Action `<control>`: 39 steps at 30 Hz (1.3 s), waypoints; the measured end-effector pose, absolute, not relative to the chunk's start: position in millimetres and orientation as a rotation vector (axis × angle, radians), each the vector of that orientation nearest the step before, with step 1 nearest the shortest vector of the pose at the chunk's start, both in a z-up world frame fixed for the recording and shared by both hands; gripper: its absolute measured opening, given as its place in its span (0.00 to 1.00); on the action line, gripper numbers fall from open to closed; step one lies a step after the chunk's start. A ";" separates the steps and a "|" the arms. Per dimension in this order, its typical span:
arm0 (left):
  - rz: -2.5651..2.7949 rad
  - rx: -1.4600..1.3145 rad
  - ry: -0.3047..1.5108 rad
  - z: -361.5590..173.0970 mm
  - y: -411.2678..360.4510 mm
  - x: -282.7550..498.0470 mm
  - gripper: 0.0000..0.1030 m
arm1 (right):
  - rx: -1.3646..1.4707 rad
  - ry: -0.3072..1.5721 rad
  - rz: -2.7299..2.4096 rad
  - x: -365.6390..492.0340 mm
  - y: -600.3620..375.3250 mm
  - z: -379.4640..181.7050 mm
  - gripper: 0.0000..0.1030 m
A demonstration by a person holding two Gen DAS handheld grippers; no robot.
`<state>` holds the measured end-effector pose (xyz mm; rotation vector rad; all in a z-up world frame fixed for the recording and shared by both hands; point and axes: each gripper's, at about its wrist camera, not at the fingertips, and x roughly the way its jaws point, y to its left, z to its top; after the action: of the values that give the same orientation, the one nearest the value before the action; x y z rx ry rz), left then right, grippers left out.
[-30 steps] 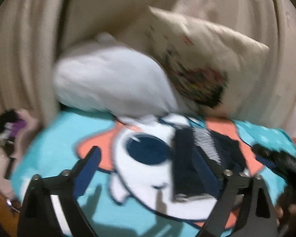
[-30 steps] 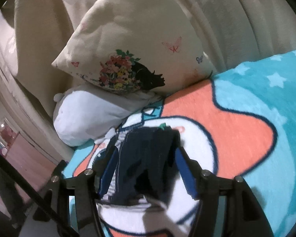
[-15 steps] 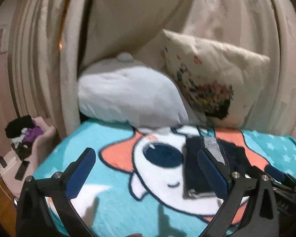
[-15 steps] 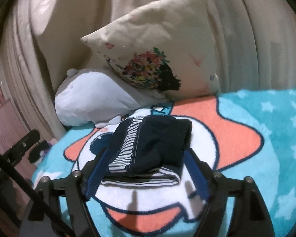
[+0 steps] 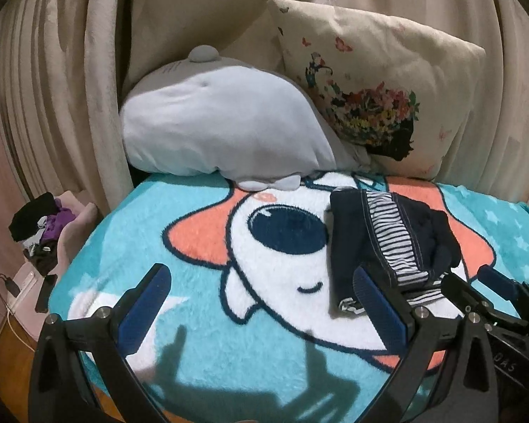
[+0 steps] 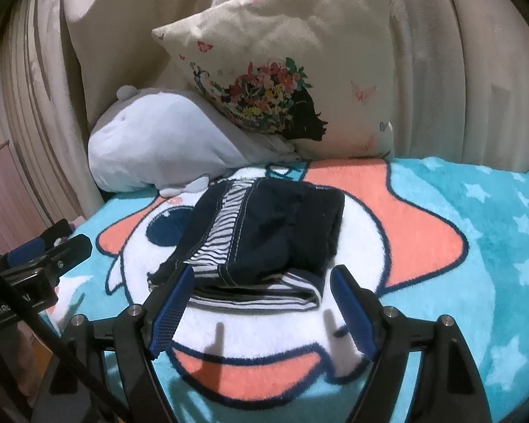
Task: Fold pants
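Note:
The dark navy pants (image 6: 275, 232), folded into a small bundle with a striped lining showing, lie on the cartoon blanket (image 6: 441, 229). My right gripper (image 6: 264, 275) is open just in front of the bundle's near edge, and its blue pads touch no cloth. In the left wrist view the pants (image 5: 388, 236) lie to the right, beyond the right finger of my left gripper (image 5: 261, 275). That gripper is wide open over bare blanket (image 5: 123, 232) with nothing between its fingers. The right gripper (image 5: 476, 282) shows at the lower right, next to the bundle.
A grey plush pillow (image 5: 222, 123) and a floral cushion (image 5: 370, 88) lean on cream curtains behind the blanket. A pile of clothes (image 5: 38, 225) sits on a pink stand off the bed's left edge. The left gripper (image 6: 53, 250) shows at the right wrist view's left.
My right gripper has opened, let go of the pants, drawn back and rolled level; the bundle now rests on the blanket. The left gripper has shifted only a little, still open.

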<state>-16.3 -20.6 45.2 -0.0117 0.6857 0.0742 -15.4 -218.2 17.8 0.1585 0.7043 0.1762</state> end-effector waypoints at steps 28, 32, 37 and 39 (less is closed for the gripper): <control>0.048 -0.042 0.775 29.1 -18.3 -5.6 1.00 | 0.143 0.748 0.185 -12.5 -213.1 8.7 0.82; 0.045 -0.057 0.788 27.9 -16.4 -3.7 1.00 | 0.148 0.754 0.180 -11.0 -213.6 8.4 0.82; 0.036 -0.071 0.801 26.6 -16.0 -3.3 1.00 | 0.147 0.757 0.181 -10.4 -212.9 8.3 0.82; 0.033 -0.076 0.803 26.1 -15.5 -3.7 1.00 | 0.144 0.756 0.183 -11.1 -211.9 7.9 0.82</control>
<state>-3.7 -15.5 26.1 -0.0757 0.8027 0.0335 -11.1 -211.9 7.9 0.1441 0.7563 0.1825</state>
